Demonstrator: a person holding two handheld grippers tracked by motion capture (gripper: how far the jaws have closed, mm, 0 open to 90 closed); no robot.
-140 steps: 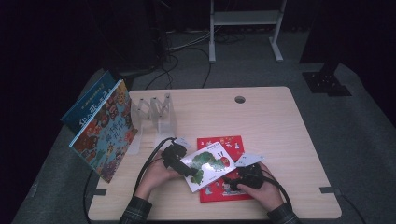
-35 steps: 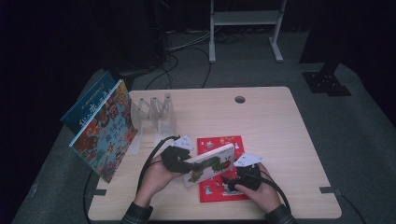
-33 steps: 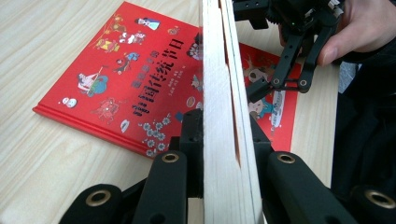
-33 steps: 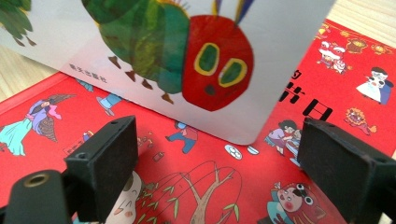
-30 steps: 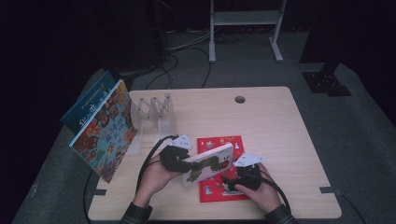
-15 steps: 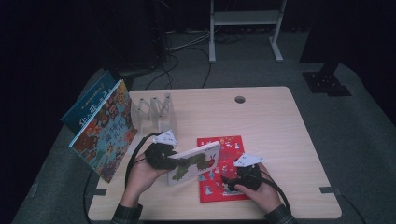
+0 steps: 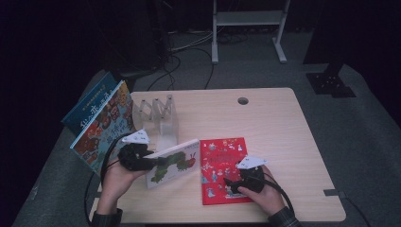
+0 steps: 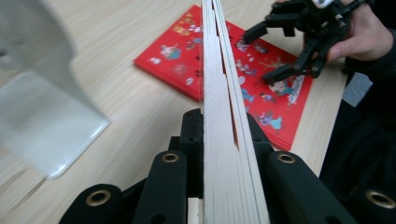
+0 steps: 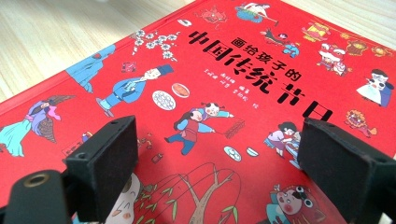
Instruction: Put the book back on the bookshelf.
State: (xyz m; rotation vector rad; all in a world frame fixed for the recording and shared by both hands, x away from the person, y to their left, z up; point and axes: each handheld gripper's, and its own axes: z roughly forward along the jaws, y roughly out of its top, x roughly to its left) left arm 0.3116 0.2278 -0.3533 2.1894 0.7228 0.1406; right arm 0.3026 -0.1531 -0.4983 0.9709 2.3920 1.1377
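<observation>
In the high view, our left hand (image 7: pixel 115 177) sits at lower left, its left gripper (image 7: pixel 150 163) pointing right with jaws clamped tight. Our right hand (image 7: pixel 261 193) sits at lower right, its right gripper (image 7: pixel 229 185) pointing left, jaws spread wide apart.

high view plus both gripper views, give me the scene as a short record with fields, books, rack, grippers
table: light wood table
left gripper: shut on the white caterpillar book, gripped by its edge and tilted up
right gripper: open, over the red picture book
red picture book: flat on the table
clear rack: upright behind the white caterpillar book
leaning books: two at the table's left edge
</observation>
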